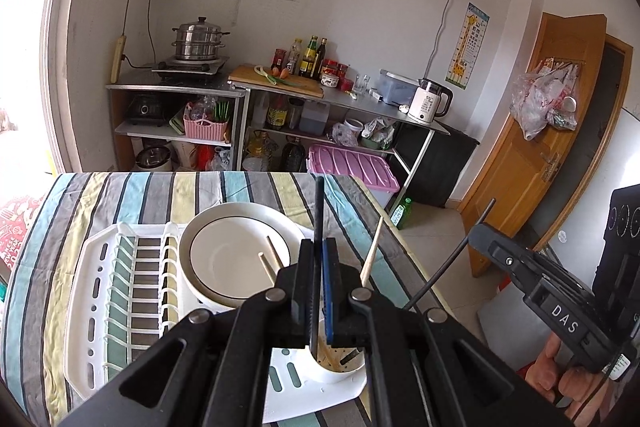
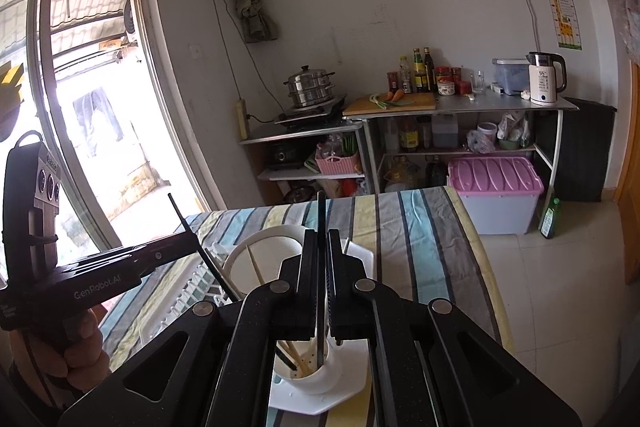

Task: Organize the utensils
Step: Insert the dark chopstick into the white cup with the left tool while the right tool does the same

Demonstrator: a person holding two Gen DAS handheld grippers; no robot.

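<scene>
The striped table point(image 1: 120, 195) is carrying a white drying rack point(image 1: 100, 267), with a white bowl point(image 1: 236, 259) sitting at its far right part. At the rack's near right corner a white utensil cup point(image 2: 316, 371) is holding several chopsticks (wooden and black). The left gripper point(image 1: 319, 247) is pinching one black chopstick point(image 1: 319, 203); the right gripper point(image 2: 321, 239) is pinching another black chopstick point(image 2: 321, 211), both upright above the cup.

Both handheld grippers angle downward, fingers pinched together — left gripper point(image 1: 319, 247) at 12 o'clock, right gripper point(image 2: 321, 239) beside it.
</scene>
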